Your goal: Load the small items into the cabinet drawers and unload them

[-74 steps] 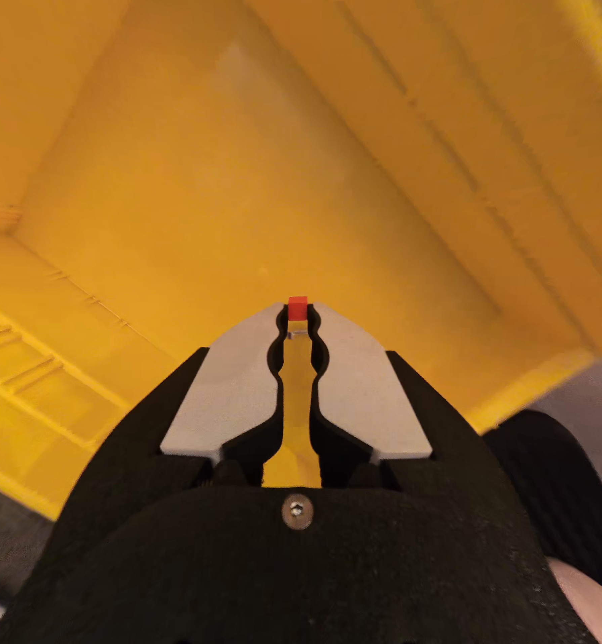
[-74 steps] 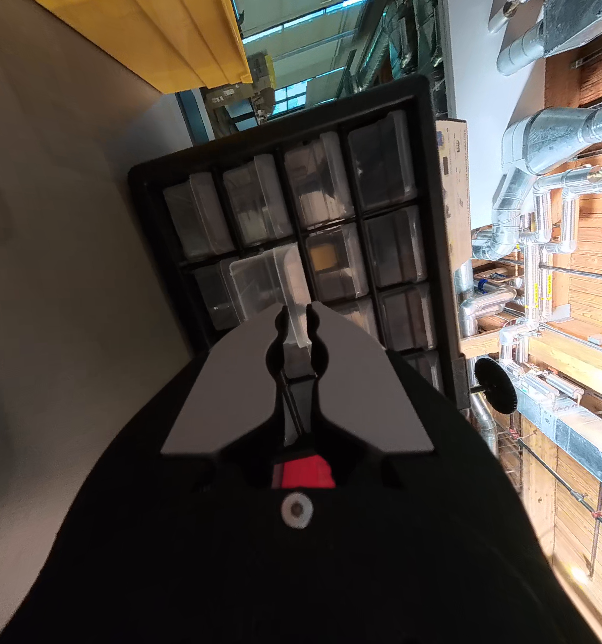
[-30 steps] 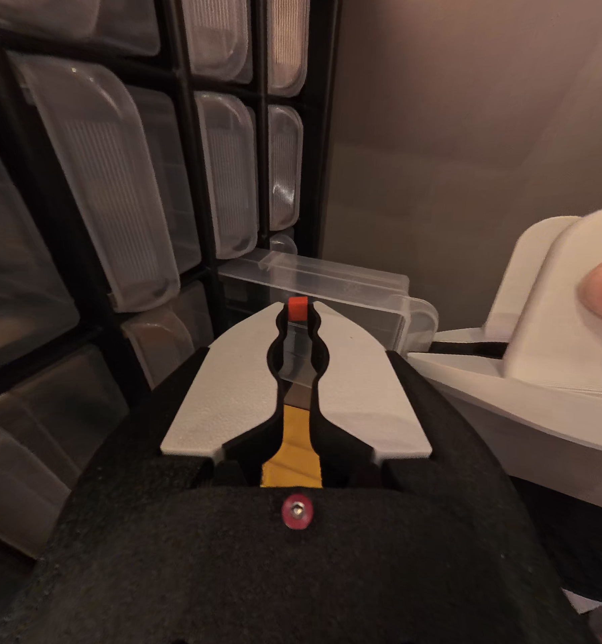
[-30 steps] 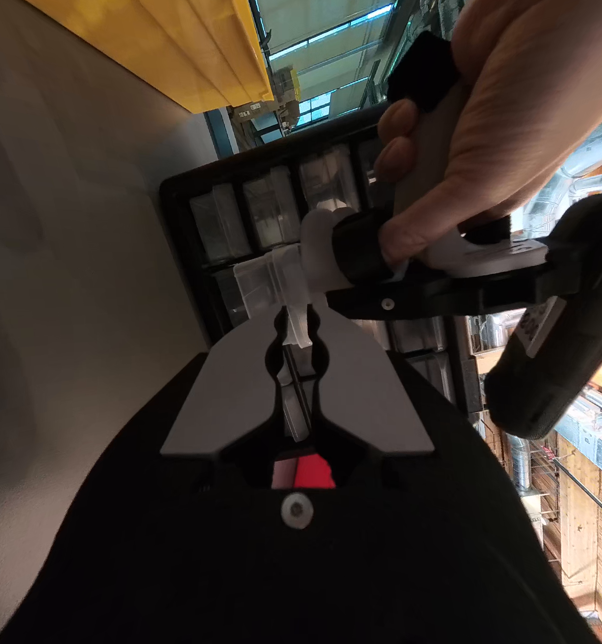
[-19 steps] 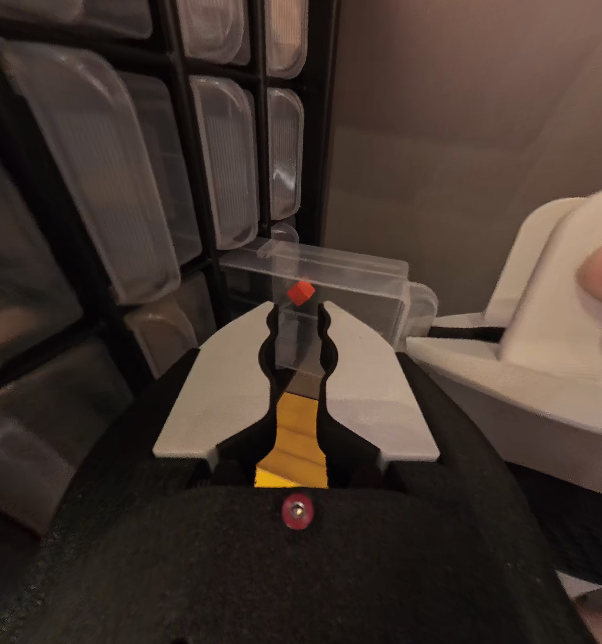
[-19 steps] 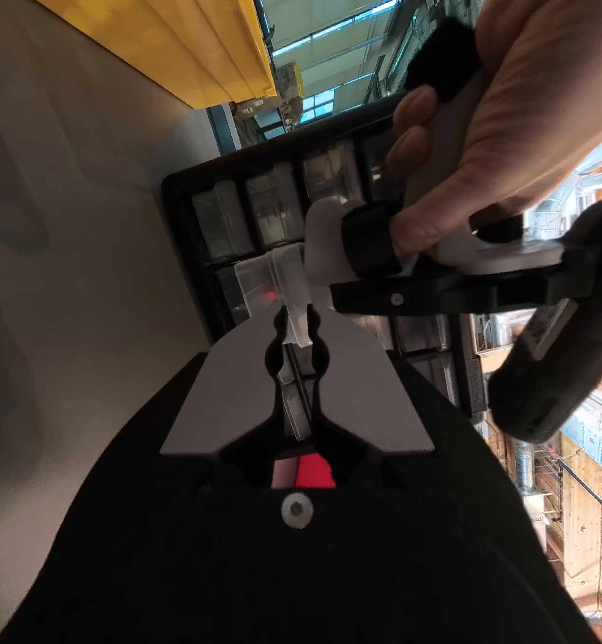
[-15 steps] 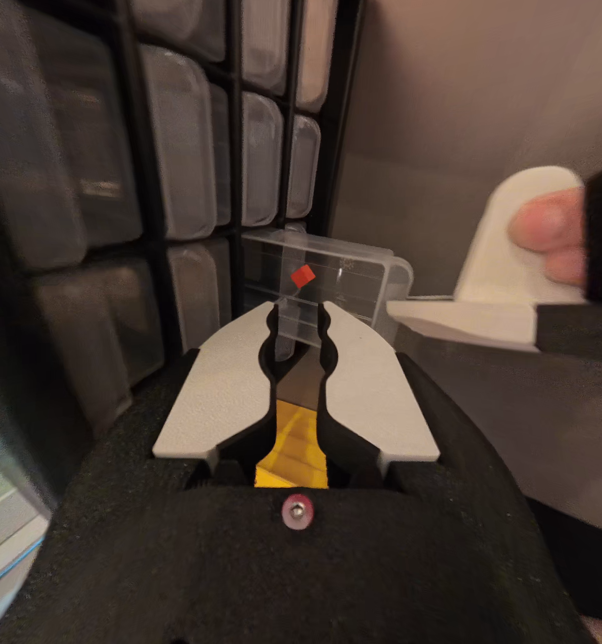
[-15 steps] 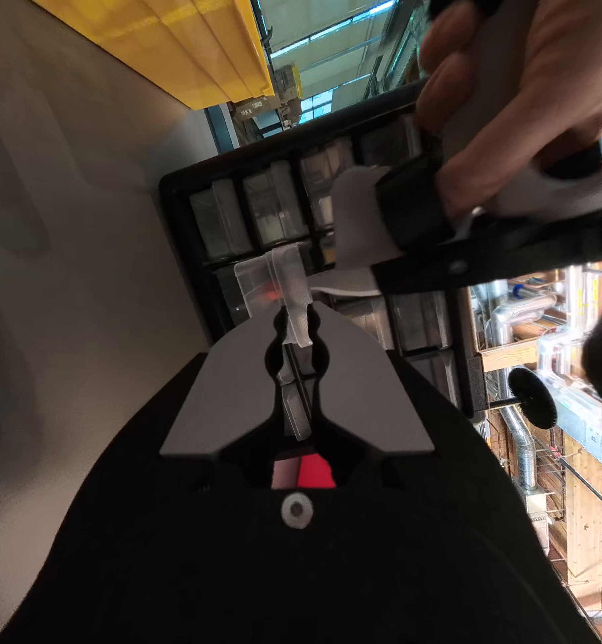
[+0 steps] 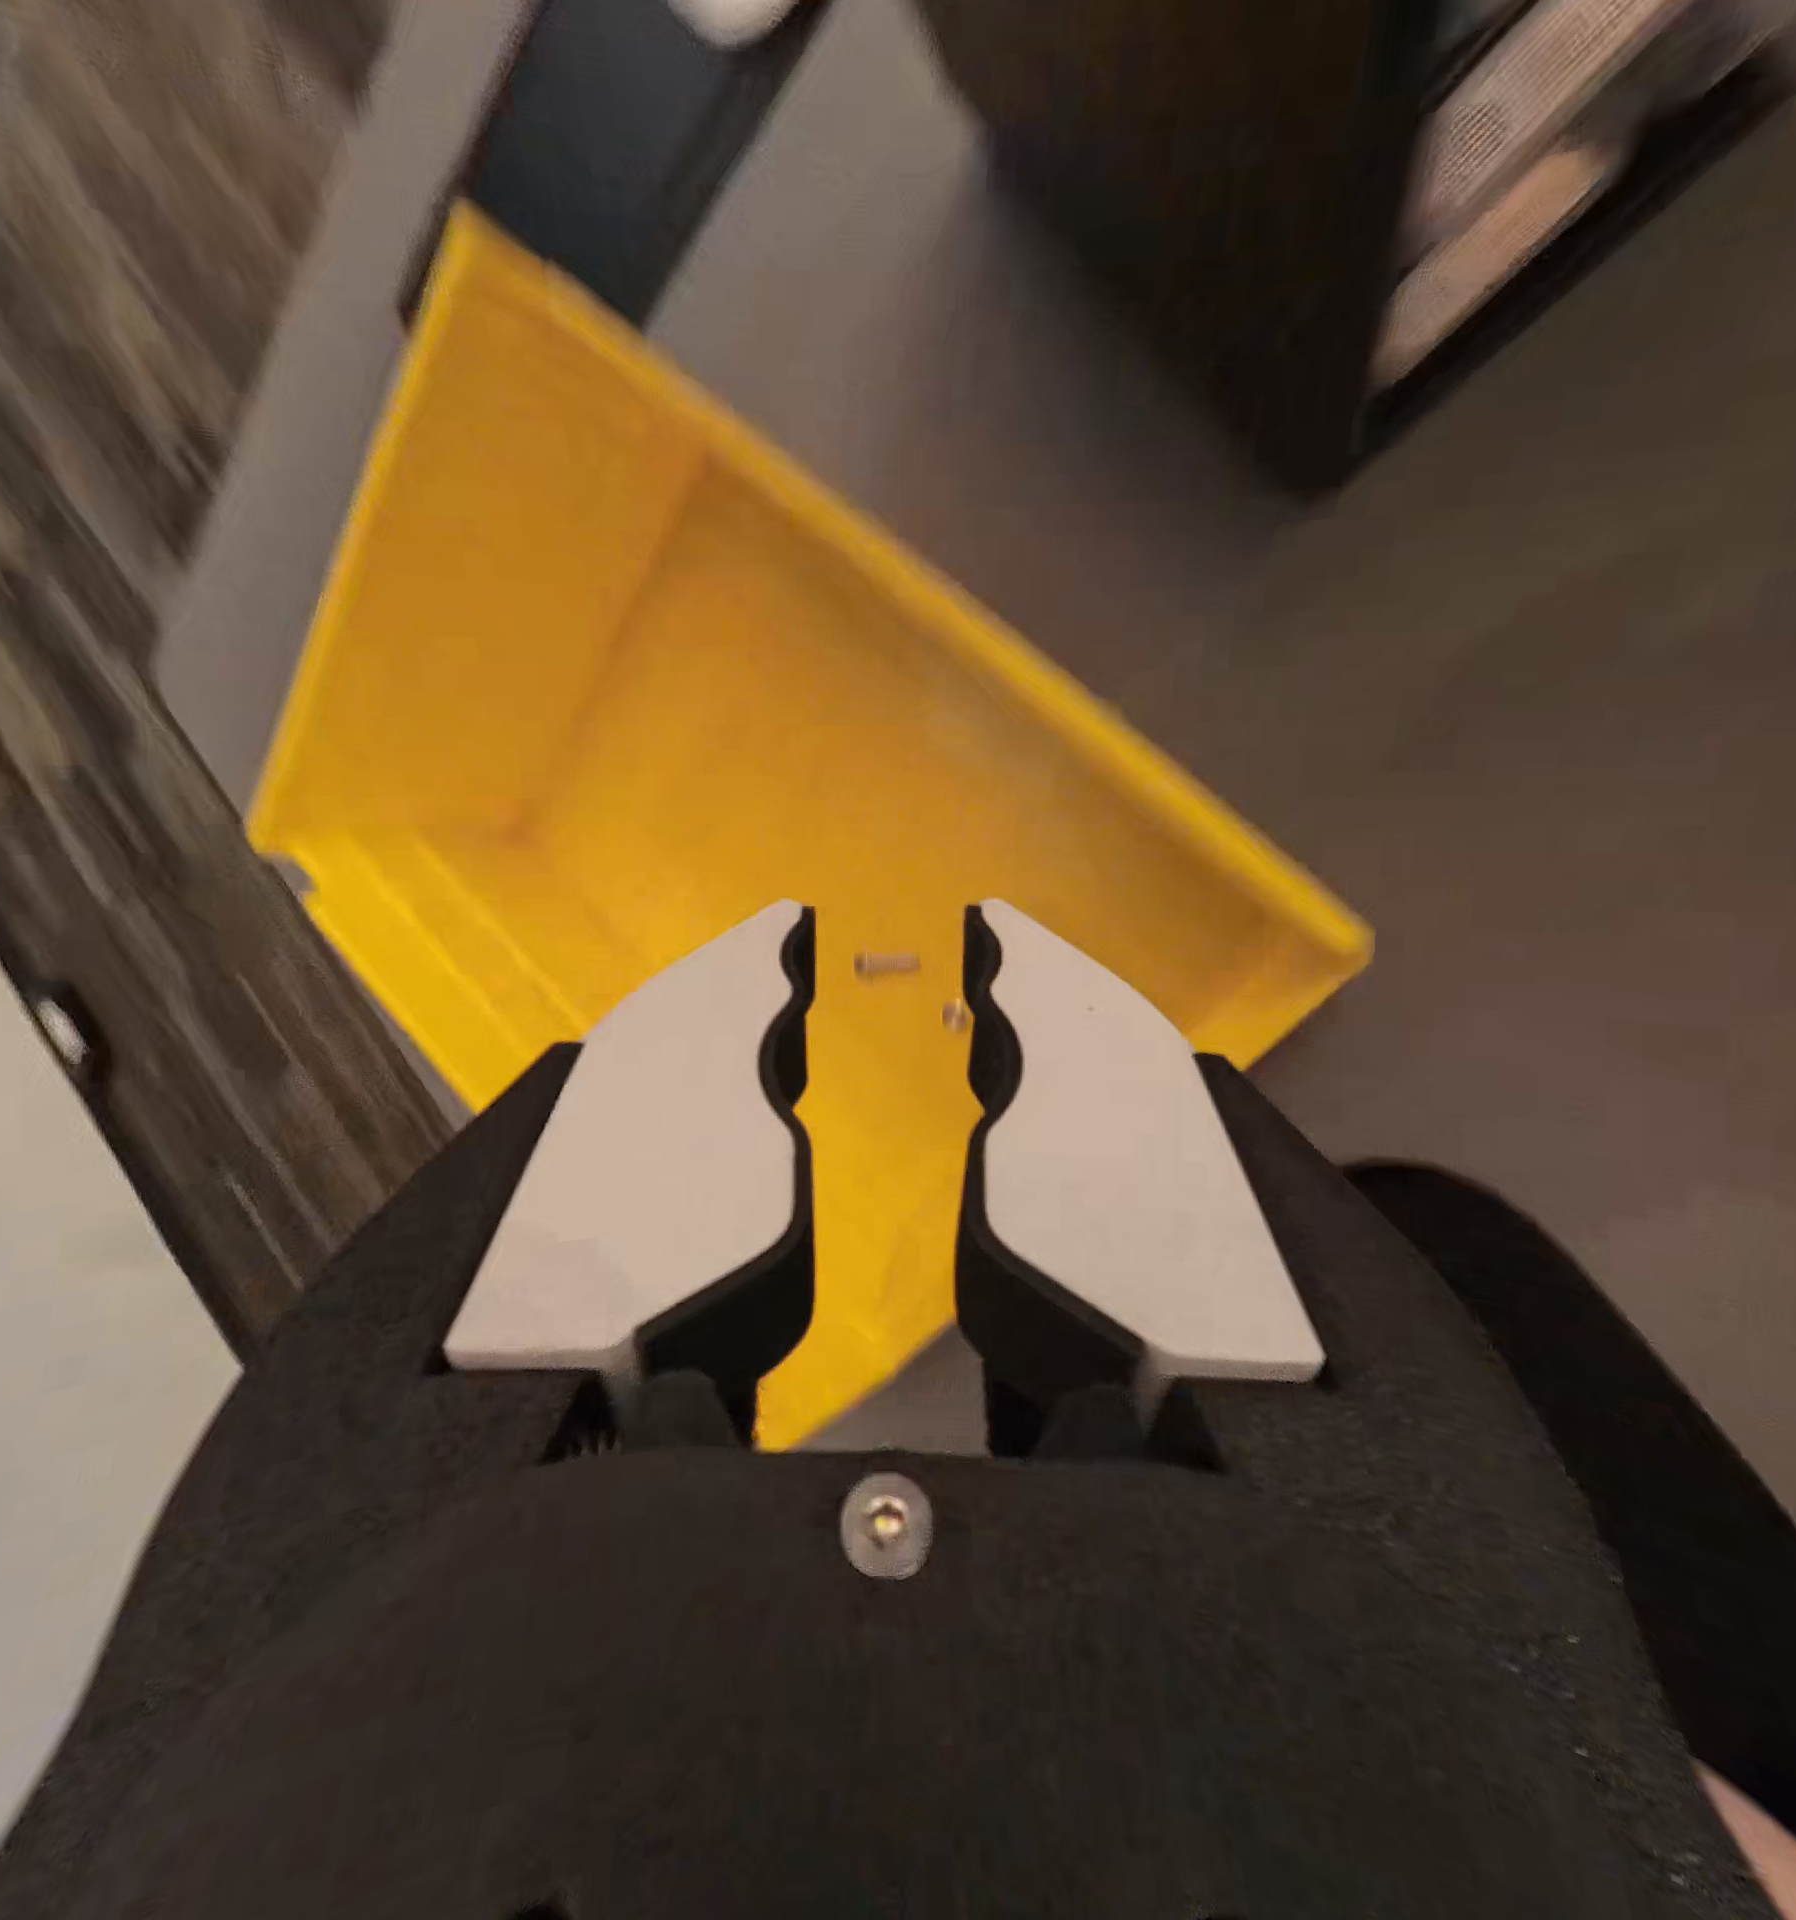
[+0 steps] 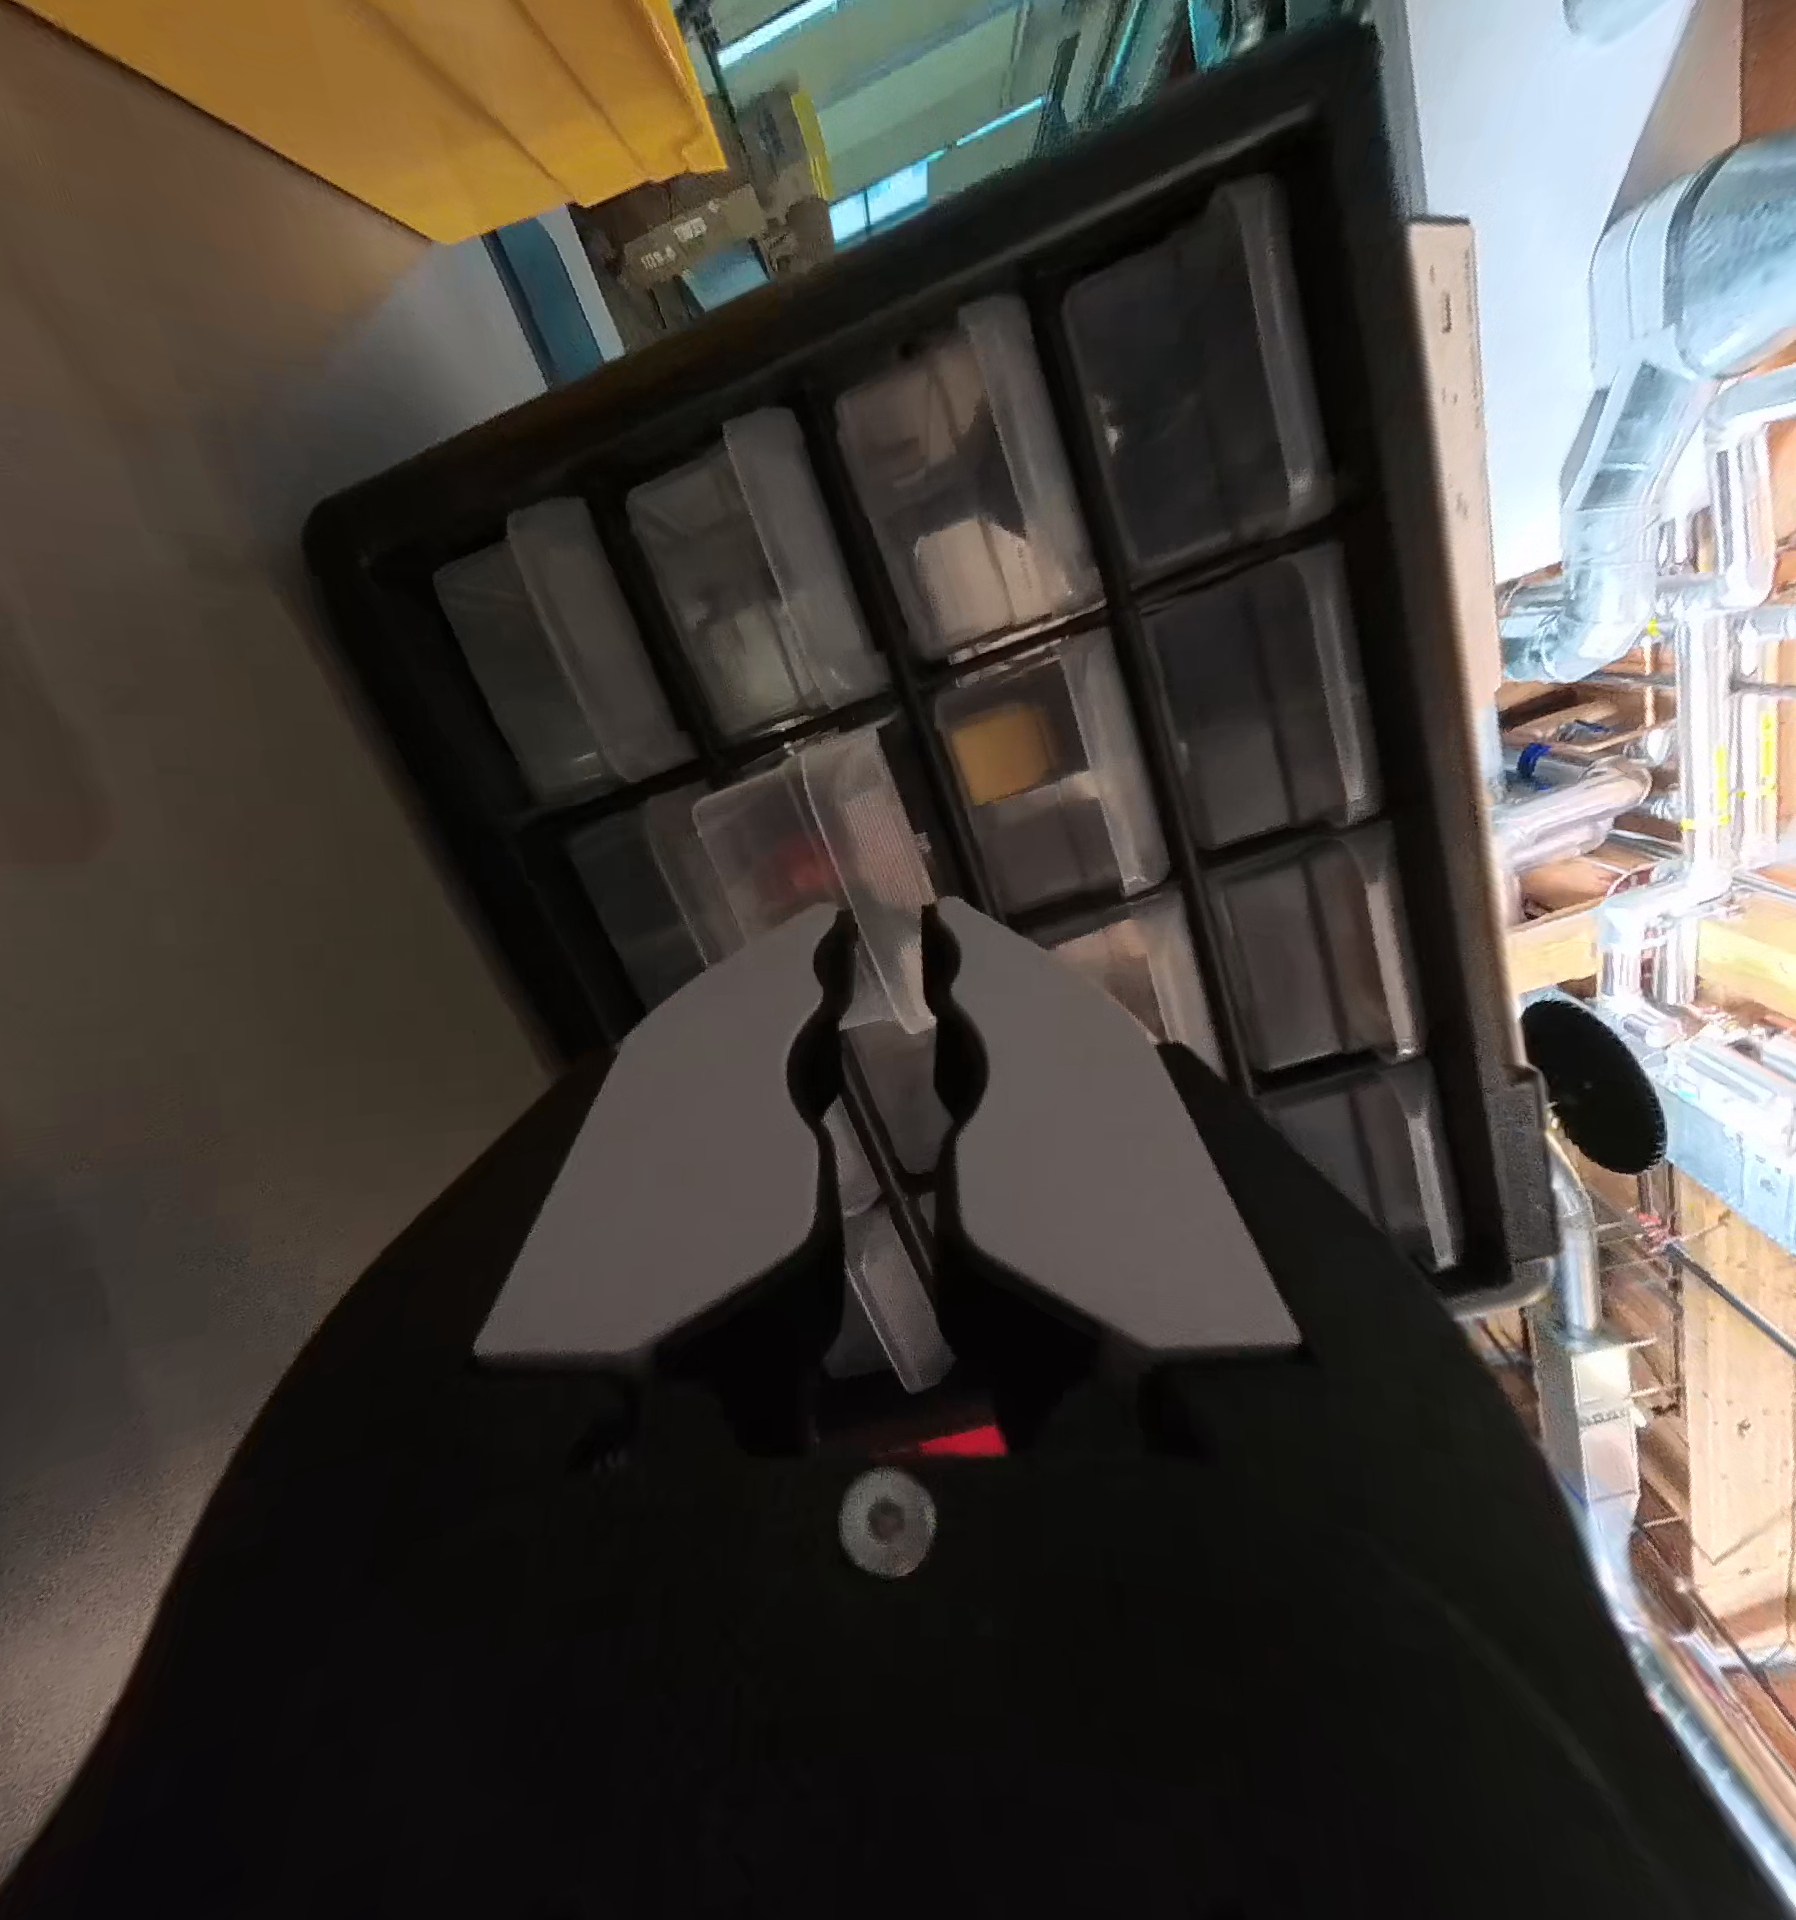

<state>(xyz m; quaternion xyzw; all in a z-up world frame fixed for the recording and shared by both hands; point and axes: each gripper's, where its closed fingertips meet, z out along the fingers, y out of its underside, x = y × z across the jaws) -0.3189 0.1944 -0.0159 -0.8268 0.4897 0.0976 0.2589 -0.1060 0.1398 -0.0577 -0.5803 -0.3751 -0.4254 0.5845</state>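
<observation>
Loading step. My right hand-held gripper [image 10: 889, 920] is clamped on the handle of the pulled-out clear drawer [image 10: 769, 847], red item inside. My left hand-held gripper [image 9: 887, 914] hangs apart over the yellow bin [image 9: 665, 665] — two small screws [image 9: 886, 964] at 12 o'clock; next pick needs a fine pinch.

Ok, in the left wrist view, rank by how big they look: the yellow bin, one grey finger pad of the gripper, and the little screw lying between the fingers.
Largest to smallest as they appear:
1. yellow bin
2. grey finger pad, though it sits nearest the camera, so its real size may be smaller than it looks
3. screw, clearly the smallest
</observation>
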